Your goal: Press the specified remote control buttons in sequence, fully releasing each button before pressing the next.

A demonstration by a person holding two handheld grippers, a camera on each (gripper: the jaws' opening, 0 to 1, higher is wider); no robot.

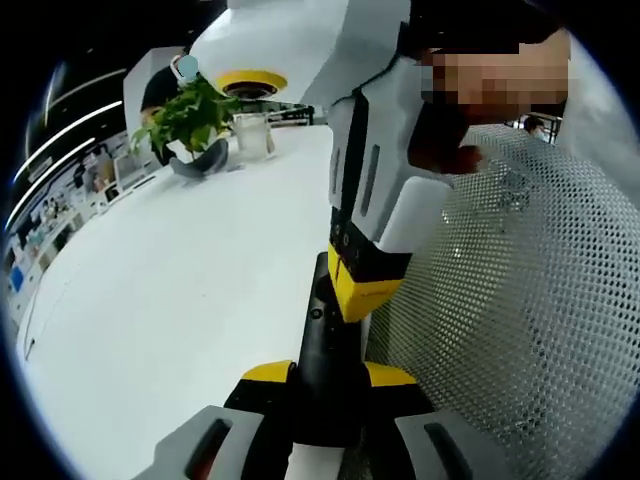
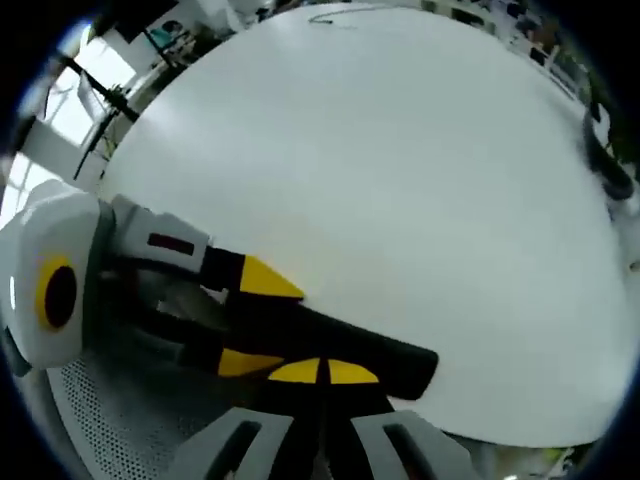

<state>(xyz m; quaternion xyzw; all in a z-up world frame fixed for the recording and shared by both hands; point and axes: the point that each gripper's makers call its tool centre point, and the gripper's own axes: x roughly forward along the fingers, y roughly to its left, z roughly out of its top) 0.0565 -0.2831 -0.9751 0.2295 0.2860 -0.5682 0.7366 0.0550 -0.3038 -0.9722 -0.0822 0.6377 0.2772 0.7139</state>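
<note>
White table [image 1: 180, 290]; left gripper [image 1: 330, 385] fingers grasping black remote [image 1: 325, 350], right gripper [image 2: 322, 372] clenched on it; plant [image 1: 190, 120] behind.

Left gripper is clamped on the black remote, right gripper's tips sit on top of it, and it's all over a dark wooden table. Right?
Not quite: the table is white, not dark wood, as the right gripper view shows. The rest stands: the left gripper is shut on the black remote, and the right gripper has its closed tips on it.
</note>
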